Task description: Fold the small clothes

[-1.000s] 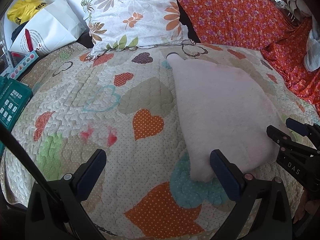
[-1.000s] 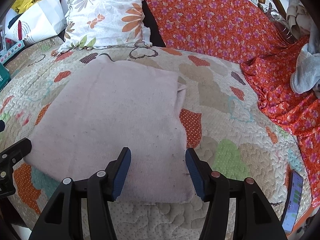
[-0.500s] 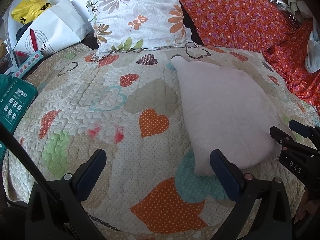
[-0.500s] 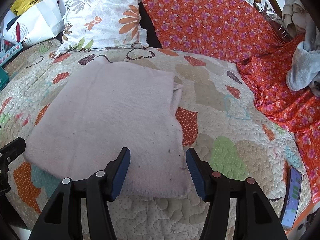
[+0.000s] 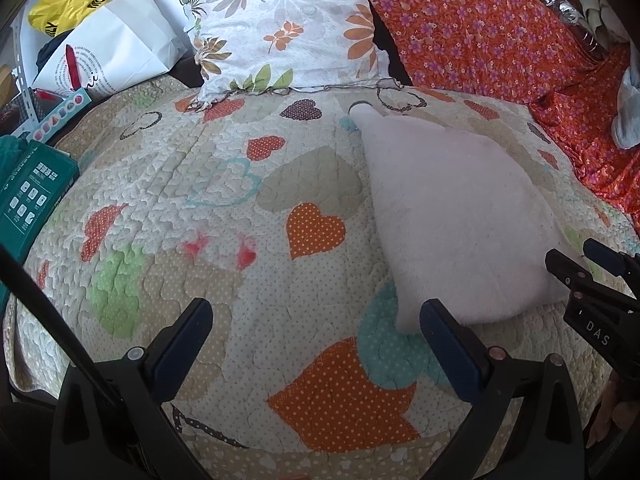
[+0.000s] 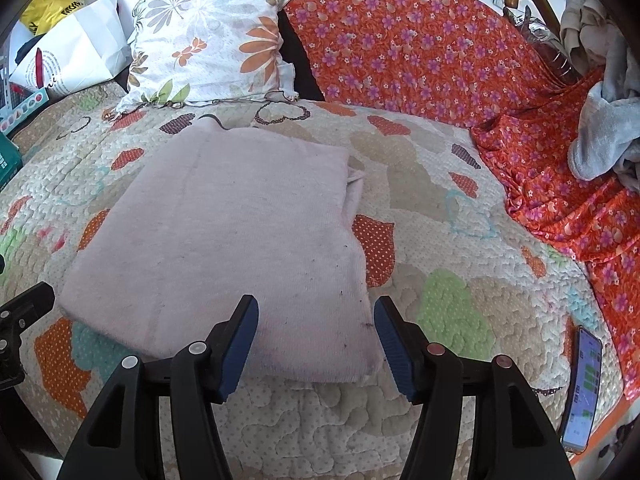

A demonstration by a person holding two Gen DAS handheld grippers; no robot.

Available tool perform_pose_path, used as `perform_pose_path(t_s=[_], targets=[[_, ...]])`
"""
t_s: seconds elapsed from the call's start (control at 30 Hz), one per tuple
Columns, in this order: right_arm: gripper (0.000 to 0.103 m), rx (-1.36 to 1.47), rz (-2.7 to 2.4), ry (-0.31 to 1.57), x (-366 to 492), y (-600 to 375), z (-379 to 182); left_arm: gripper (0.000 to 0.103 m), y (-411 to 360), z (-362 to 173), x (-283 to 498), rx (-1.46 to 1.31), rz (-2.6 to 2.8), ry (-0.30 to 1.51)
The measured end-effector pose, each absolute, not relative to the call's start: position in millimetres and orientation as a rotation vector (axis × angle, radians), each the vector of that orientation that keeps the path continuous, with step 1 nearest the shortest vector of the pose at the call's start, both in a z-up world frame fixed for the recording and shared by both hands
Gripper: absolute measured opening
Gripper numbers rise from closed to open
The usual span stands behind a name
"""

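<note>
A pale pink garment [image 6: 236, 244] lies folded flat on the heart-patterned quilt [image 6: 452, 216]; it also shows in the left wrist view [image 5: 452, 216]. My right gripper [image 6: 316, 332] is open and empty, hovering over the garment's near edge. My left gripper [image 5: 316, 324] is wide open and empty, above the quilt [image 5: 224, 208] just left of the garment's near corner. The right gripper's body [image 5: 592, 292] shows at the right edge of the left wrist view.
A floral pillow [image 6: 208, 40] and an orange flowered cloth [image 6: 420, 48] lie at the back. A white paper bag [image 5: 108, 48] and a teal box [image 5: 32, 196] are on the left. A phone [image 6: 582, 388] lies at the quilt's right edge, grey clothes [image 6: 604, 136] beyond it.
Both grippers have drawn back a little from the garment, staying open. The garment has not moved.
</note>
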State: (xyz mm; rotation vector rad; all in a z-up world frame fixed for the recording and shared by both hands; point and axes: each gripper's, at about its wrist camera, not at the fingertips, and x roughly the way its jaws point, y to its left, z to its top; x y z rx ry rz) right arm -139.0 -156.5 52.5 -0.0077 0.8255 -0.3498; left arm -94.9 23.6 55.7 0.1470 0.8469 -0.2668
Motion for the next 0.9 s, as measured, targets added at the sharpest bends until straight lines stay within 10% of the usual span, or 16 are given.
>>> perform_pose_path(t_s=[0.9], targets=[[0.067, -0.009, -0.349, 0.829, -140.0, -151.7, 52.5, 0.103, 21.3, 49.6, -96.3, 0.138, -0.29, 0.872]])
